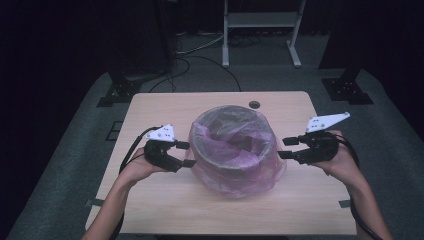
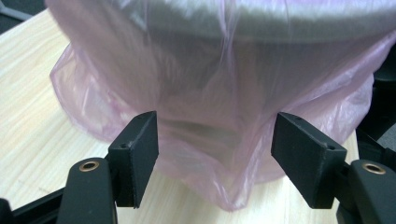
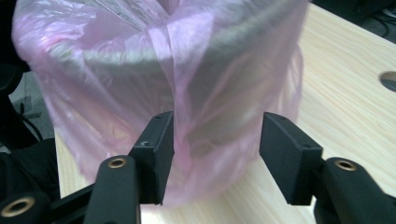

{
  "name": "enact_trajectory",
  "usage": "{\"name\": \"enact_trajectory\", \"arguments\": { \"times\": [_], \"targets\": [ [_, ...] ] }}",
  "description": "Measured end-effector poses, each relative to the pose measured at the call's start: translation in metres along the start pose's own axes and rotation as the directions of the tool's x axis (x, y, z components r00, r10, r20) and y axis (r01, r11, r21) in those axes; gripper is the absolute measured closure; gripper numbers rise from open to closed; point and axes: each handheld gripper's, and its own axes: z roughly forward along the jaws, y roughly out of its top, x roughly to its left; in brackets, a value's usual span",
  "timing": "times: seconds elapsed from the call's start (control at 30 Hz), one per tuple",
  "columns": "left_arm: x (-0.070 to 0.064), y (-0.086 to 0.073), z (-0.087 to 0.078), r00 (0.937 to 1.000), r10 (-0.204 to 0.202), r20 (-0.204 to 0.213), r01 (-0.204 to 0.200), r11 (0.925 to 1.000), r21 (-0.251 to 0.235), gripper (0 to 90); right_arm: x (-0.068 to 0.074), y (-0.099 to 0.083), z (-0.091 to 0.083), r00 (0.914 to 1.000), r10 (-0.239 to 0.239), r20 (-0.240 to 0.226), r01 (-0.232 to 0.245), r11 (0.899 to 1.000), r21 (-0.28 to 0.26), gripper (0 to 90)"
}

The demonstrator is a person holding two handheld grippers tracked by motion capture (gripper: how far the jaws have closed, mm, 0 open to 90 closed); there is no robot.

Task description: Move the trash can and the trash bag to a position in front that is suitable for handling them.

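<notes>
A round grey bin (image 1: 232, 145) stands in the middle of the wooden table, lined with a pink translucent plastic bag (image 1: 235, 172) that drapes over its rim and down its outside. My left gripper (image 1: 186, 154) is at the bin's left side, open, its jaws close to the bag. My right gripper (image 1: 286, 148) is at the bin's right side, open too. In the left gripper view the bag (image 2: 219, 116) hangs between and beyond the spread jaws of the left gripper (image 2: 215, 140). In the right gripper view the bag (image 3: 187, 84) covers the bin wall in front of the right gripper (image 3: 217, 140).
The light wooden table (image 1: 160, 205) has a round cable hole (image 1: 254, 104) behind the bin. Dark stands, cables and a white frame (image 1: 260, 30) sit on the floor beyond the table's far edge.
</notes>
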Motion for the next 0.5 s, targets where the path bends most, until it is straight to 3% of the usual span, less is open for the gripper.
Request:
{"name": "enact_trajectory", "arguments": {
  "times": [0.17, 0.27, 0.4, 0.5],
  "targets": [
    [-0.001, 0.006, 0.01, 0.9997, 0.02, 0.014, -0.02, 0.9997, 0.014, 30.9, 0.001, 0.012, 0.023, 0.9988, -0.042, -0.025, 0.042, 0.999, 0.029, 44.0],
    [-0.003, 0.008, 0.012, 0.9992, 0.041, 0.003, -0.041, 0.9986, 0.034, 35.2, 0.003, 0.015, 0.031, 0.9976, -0.064, -0.029, 0.065, 0.996, 0.056, 57.0],
    [-0.002, 0.004, 0.011, 0.9992, 0.04, -0.002, -0.04, 0.9983, 0.042, 62.7, 0.004, 0.011, 0.035, 0.9978, -0.058, -0.033, 0.06, 0.997, 0.056, 78.3],
    [-0.004, 0.0, 0.014, 0.9992, 0.04, -0.006, -0.04, 0.9982, 0.044, 83.9, 0.006, 0.006, 0.041, 0.998, -0.05, -0.04, 0.052, 0.997, 0.062, 89.4]
  ]
}}
